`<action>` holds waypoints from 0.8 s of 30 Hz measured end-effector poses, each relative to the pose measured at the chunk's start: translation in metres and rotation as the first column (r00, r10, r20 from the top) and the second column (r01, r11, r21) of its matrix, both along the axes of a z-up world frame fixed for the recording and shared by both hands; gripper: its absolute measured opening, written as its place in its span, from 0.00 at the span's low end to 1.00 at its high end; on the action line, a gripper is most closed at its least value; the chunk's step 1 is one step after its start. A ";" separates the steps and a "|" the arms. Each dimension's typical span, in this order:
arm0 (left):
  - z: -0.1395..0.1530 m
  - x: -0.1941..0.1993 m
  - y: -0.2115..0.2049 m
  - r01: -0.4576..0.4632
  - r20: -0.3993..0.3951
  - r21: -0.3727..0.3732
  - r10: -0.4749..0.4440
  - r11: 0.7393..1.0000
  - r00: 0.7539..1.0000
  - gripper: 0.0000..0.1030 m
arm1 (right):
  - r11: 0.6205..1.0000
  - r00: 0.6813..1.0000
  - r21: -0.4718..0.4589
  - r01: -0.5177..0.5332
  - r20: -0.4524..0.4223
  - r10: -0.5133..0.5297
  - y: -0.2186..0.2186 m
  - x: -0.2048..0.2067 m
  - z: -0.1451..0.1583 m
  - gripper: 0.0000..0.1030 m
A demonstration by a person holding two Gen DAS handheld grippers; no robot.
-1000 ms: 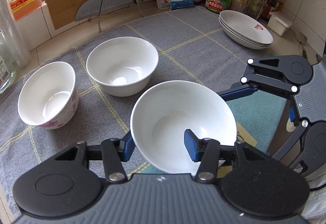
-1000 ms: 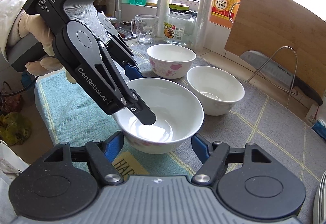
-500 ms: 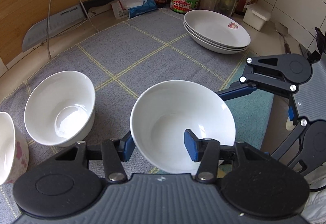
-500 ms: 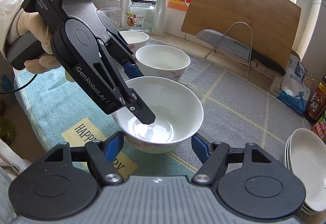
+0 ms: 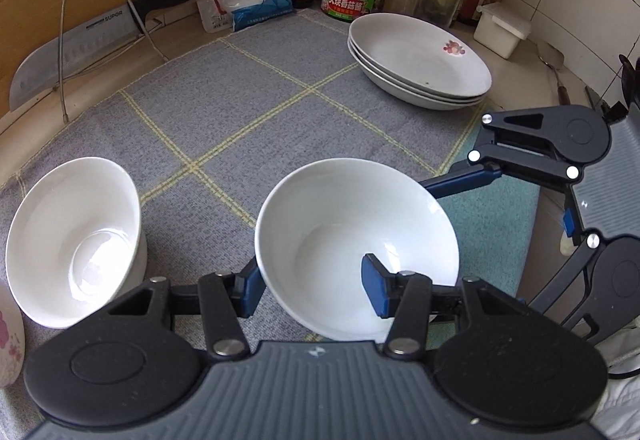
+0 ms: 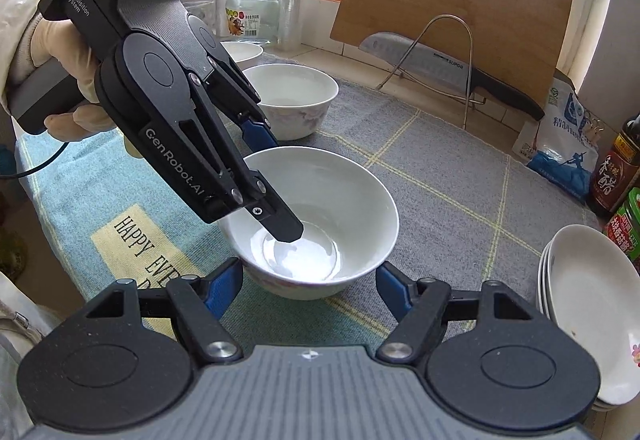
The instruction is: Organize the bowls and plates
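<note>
My left tongs (image 6: 280, 184) hide part of the third bowl (image 6: 244, 52); the plate stack (image 6: 588, 316) is cut off at the lower right edge.

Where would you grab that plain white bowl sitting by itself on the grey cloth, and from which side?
Take the plain white bowl by its rim, one finger inside and one outside, coming down from above. It stands upright and open, and its thin wall suits a pinch. The left gripper already pinches the held bowl that way. I would approach from the grey cloth side, away from its floral neighbour.
</note>
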State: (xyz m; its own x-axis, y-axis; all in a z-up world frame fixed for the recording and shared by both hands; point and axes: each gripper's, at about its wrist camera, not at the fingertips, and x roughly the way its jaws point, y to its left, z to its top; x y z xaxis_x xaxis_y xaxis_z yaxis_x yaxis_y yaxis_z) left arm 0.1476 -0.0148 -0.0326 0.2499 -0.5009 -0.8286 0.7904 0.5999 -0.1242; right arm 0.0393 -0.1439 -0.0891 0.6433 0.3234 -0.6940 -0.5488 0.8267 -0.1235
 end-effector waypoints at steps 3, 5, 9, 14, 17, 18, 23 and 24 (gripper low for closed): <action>0.001 -0.001 0.001 -0.002 -0.004 -0.001 0.002 1.000 1.000 0.49 | 1.000 1.000 0.002 -0.003 -0.008 0.003 -0.001 -0.001 0.000 0.75; 0.000 -0.001 0.002 -0.003 -0.005 -0.001 0.003 1.000 1.000 0.49 | 1.000 1.000 0.011 -0.007 -0.013 0.008 -0.002 -0.001 0.000 0.75; -0.002 0.001 0.003 -0.019 -0.013 -0.001 0.019 1.000 1.000 0.49 | 1.000 1.000 0.012 -0.015 -0.011 0.015 -0.001 0.000 0.000 0.75; -0.002 -0.001 0.004 -0.021 -0.012 -0.009 0.021 1.000 1.000 0.53 | 1.000 1.000 0.008 -0.019 -0.011 0.019 0.000 0.001 0.000 0.76; 0.000 -0.004 0.005 -0.023 0.009 -0.025 0.023 0.999 1.000 0.85 | 0.999 0.999 0.016 -0.035 -0.009 0.035 0.001 0.000 0.001 0.92; 0.002 -0.006 0.006 -0.031 0.033 -0.031 0.032 0.999 0.999 0.90 | 0.999 0.999 0.023 -0.040 -0.004 0.040 0.001 -0.001 0.001 1.00; 0.011 -0.010 0.016 -0.078 0.077 -0.047 0.081 0.996 0.994 0.91 | 0.998 0.999 0.033 -0.045 -0.012 0.045 -0.001 -0.002 0.003 1.00; 0.013 -0.012 0.019 -0.087 0.089 -0.049 0.091 0.995 0.992 0.91 | 0.998 0.999 0.032 -0.045 -0.011 0.045 -0.001 -0.002 0.003 1.00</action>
